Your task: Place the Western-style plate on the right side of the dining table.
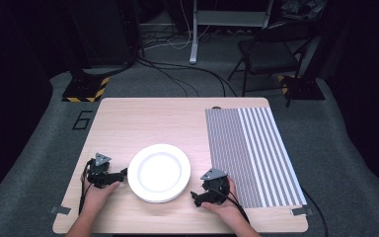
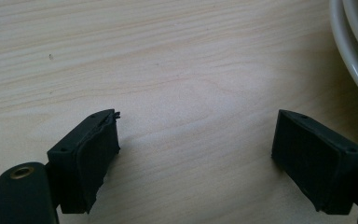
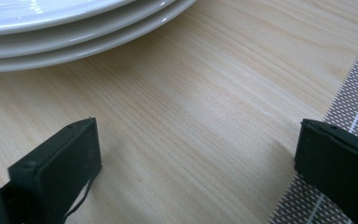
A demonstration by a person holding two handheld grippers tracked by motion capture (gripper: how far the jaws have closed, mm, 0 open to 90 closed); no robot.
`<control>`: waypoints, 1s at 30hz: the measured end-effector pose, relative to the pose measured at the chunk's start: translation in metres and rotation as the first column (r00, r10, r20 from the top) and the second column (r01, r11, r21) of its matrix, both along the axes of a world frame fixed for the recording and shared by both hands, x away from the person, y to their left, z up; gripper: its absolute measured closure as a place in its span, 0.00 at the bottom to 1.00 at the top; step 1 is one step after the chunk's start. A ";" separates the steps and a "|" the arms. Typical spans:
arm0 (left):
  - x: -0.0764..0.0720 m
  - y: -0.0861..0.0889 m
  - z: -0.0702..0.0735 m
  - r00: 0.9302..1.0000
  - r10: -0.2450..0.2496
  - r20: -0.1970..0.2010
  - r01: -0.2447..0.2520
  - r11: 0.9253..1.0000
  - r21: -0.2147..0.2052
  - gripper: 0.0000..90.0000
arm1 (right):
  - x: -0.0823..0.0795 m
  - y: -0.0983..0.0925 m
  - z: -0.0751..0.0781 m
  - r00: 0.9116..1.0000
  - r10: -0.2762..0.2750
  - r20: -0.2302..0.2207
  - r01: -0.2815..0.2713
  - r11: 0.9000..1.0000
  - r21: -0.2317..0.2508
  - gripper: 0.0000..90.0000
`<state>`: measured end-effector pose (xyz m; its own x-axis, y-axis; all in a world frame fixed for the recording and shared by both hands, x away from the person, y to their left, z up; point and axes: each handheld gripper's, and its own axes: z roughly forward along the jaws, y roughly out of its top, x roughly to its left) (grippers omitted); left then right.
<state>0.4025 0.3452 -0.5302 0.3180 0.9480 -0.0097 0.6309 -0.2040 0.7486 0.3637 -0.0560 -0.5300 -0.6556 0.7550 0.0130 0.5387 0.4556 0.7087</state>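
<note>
A stack of white plates (image 1: 159, 173) sits on the light wooden table (image 1: 148, 118), near its front middle. My left gripper (image 1: 121, 176) rests on the table just left of the stack. Its jaws stand open with only bare wood between them (image 2: 198, 135), and the plates' rims (image 2: 354, 51) curve past at the upper right. My right gripper (image 1: 197, 197) lies at the stack's lower right, beside a striped grey-and-white placemat (image 1: 251, 153). It is open too (image 3: 198, 135), with the plate rims (image 3: 51, 28) at the upper left and the placemat (image 3: 354, 102) at the right.
The placemat covers the table's right part. Beyond the table on the grey carpet stand a black folding chair (image 1: 269, 54), a stand base with yellow-black tape (image 1: 84, 91) and loose cables (image 1: 177, 74). Tape tabs mark the table's front corners.
</note>
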 end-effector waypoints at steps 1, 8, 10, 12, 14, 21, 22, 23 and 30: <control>0.000 0.000 0.000 1.000 0.000 0.000 0.000 1.000 0.000 0.16 | 0.000 0.000 0.000 1.000 -0.001 0.001 0.001 1.000 0.001 0.00; 0.000 0.000 0.000 1.000 0.003 0.001 -0.003 1.000 -0.003 0.16 | 0.001 -0.001 0.000 1.000 0.011 0.012 -0.011 1.000 -0.004 0.01; 0.000 0.000 0.000 1.000 0.005 0.000 -0.005 1.000 -0.003 0.16 | 0.001 -0.001 0.000 1.000 0.012 0.013 -0.012 1.000 -0.005 0.01; 0.000 0.000 0.000 1.000 0.007 0.001 -0.007 1.000 -0.003 0.16 | 0.001 -0.002 0.000 1.000 0.012 0.014 -0.012 1.000 -0.006 0.01; 0.000 0.000 0.000 1.000 0.007 0.001 -0.007 1.000 -0.003 0.16 | 0.001 -0.002 0.000 1.000 0.013 0.014 -0.012 1.000 -0.006 0.01; 0.000 0.000 0.000 1.000 0.012 -0.001 -0.012 1.000 -0.007 0.17 | 0.001 -0.002 0.000 1.000 0.016 0.013 -0.016 1.000 -0.004 0.01; 0.000 0.000 0.000 1.000 0.016 0.000 -0.016 1.000 -0.006 0.18 | 0.001 -0.002 0.000 1.000 0.020 0.016 -0.020 1.000 -0.006 0.02; 0.000 0.000 0.000 1.000 0.018 0.003 -0.018 1.000 -0.006 0.19 | 0.000 -0.002 0.000 1.000 0.006 0.015 -0.006 1.000 0.002 0.02; -0.001 0.000 0.001 1.000 0.028 0.005 -0.028 1.000 -0.007 0.22 | -0.001 -0.005 0.002 0.999 -0.019 0.026 0.019 1.000 0.015 0.16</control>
<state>0.4014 0.3455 -0.5292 0.2911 0.9566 -0.0153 0.6328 -0.1806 0.7530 0.3628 -0.0612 -0.5280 -0.6412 0.7673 0.0076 0.5285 0.4344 0.7293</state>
